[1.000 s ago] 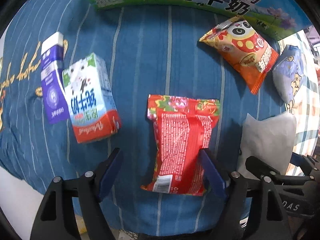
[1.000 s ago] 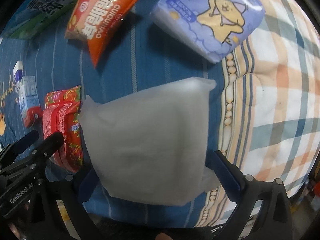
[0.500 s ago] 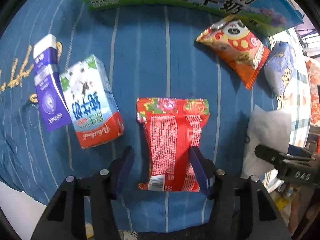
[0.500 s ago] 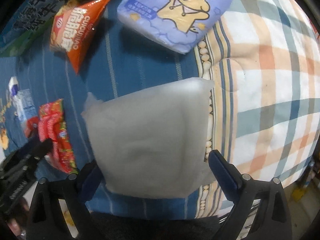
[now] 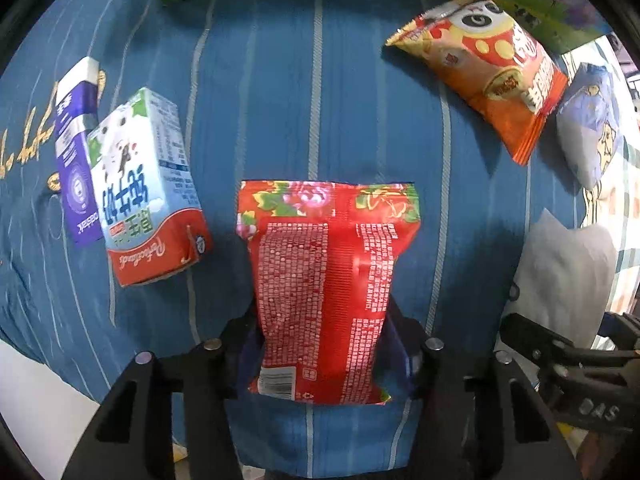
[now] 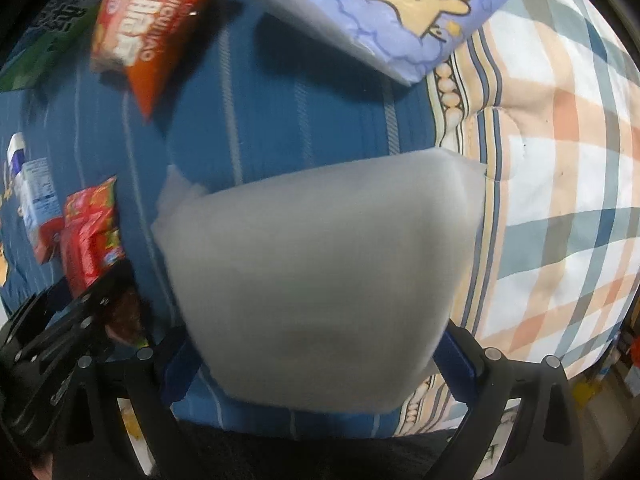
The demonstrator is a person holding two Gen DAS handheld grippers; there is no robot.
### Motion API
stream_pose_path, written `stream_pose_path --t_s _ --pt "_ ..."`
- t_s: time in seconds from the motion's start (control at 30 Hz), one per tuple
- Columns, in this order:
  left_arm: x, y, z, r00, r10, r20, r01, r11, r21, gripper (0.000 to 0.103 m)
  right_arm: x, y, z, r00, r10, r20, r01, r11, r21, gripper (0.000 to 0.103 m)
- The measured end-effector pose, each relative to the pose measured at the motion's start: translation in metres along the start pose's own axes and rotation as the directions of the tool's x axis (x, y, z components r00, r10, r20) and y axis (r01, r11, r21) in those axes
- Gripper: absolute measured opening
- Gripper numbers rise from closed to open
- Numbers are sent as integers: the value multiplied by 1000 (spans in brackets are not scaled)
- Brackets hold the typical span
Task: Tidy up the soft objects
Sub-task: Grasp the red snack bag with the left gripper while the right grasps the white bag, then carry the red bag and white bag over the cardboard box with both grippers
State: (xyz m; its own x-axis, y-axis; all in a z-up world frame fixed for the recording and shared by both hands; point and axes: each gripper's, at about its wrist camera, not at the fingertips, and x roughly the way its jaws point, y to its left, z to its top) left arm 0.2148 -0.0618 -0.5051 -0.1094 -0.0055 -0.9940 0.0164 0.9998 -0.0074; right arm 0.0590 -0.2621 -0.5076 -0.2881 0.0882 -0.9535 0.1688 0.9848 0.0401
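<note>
Red snack packet (image 5: pixel 324 292) lies on the blue striped bedcover (image 5: pixel 280 100), pinched at its lower half by the left claw (image 5: pixel 320 344). Right claw (image 6: pixel 316 356) stands spread around a white soft pack (image 6: pixel 316 276), its blue pads just beside the pack's sides; contact is unclear.

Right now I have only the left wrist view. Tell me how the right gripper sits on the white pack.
Observer: The right gripper straddles the white pack, jaws wide; whether they press it, I can't tell.
Operator: Report what lies right of that pack.
Observer: Plaid cloth; the pack's right corner reaches the beaded border.
Operator: Name what's straight ahead.
Observer: The tissue pack, apart from it, blue cloth between.
</note>
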Motion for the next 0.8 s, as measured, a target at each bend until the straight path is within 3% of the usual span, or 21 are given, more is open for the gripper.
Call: stream_pose_path --t_s 0.03,0.17,0.37,0.63,0.73,0.8 --pt "-1 -2 -1 1000 -2 5 2 1000 -8 48 5 -1 1 1000 -5 4 5 1000 2 93" --pt "-16 -8 -22 999 11 37 -11 1000 -16 47 18 -11 0 1000 17 18 -17 1000 15 86" --pt "-53 0 -37 995 1 100 4 999 -50 47 29 -14 -41 998 30 61 -28 999 -23 73" --pt "-98 -3 -65 974 -12 228 19 999 -31 46 34 -25 -88 989 89 119 -81 994 -71 71" --pt "-129 4 -65 964 -34 264 45 998 -33 47 25 -43 -84 979 136 149 -125 989 -78 71" --pt "-147 7 -68 955 -58 293 69 997 -31 47 14 -52 -103 968 169 185 -157 984 -81 71"
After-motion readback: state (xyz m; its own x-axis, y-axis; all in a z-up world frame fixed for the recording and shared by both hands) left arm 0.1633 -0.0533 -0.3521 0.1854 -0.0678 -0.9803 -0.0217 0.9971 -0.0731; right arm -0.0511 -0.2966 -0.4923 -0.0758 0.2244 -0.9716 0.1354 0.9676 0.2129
